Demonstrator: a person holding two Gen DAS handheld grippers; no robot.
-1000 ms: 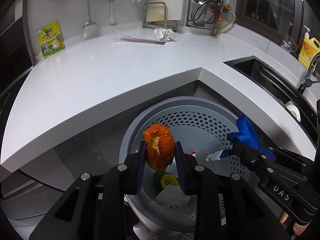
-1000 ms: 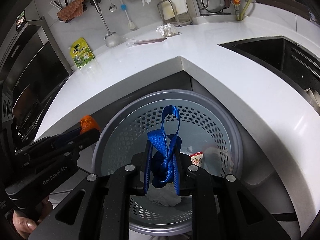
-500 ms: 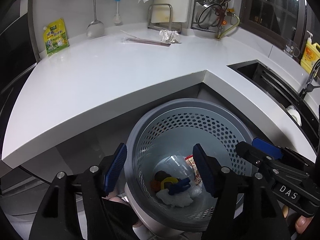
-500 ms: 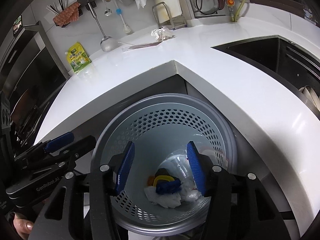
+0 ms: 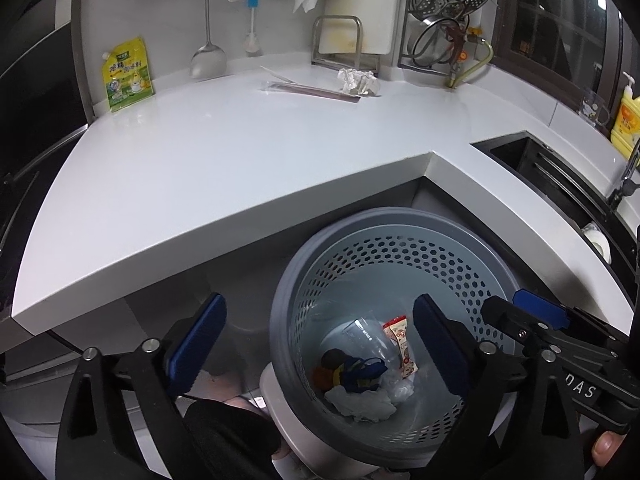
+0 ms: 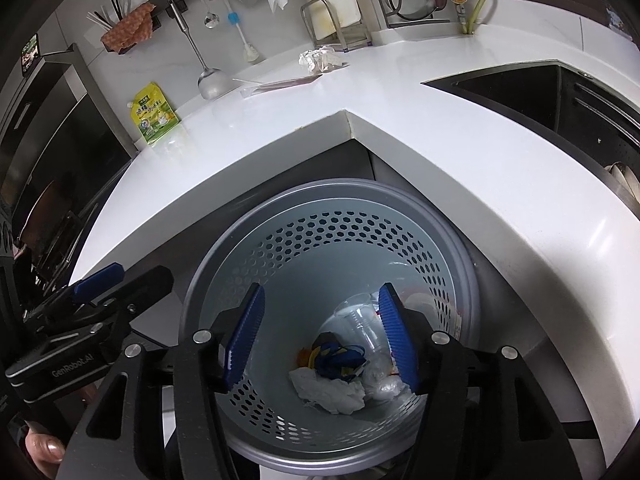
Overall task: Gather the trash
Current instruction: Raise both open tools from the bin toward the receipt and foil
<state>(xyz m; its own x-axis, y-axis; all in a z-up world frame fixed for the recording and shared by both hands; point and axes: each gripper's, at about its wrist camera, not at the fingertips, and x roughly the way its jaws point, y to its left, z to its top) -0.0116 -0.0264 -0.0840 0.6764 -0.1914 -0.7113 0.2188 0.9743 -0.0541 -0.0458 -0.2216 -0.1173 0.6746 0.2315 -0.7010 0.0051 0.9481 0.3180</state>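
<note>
Both tongs hang right over the grey perforated trash bin, which sits on the floor tucked into the inner corner of the white worktop. The left tongs are spreading wide with nothing between the blue pads; the right tongs are spreading too, less wide, also empty.

Writing first: the side of the left tool reads "GenRobot.AI" in the right view, and the right tool shows "DAS" in the left view.

Down in the bin: a white crumpled tissue, a blue strap on top of it, a bit of orange peel poking out beside it, a clear plastic cup lying on its side, and a small red and white snack wrapper. Its print is too small to read.

Further back on the worktop there's a long clear wrapper with a crumpled paper ball touching its far end, still not binned. Left of those, a yellow-green pouch with Chinese lettering leans on the wall, and a steel ladle hangs just beside it. A cutting board stands in a rack at the back. Far right by the dark sink, a yellow soap bottle.
</note>
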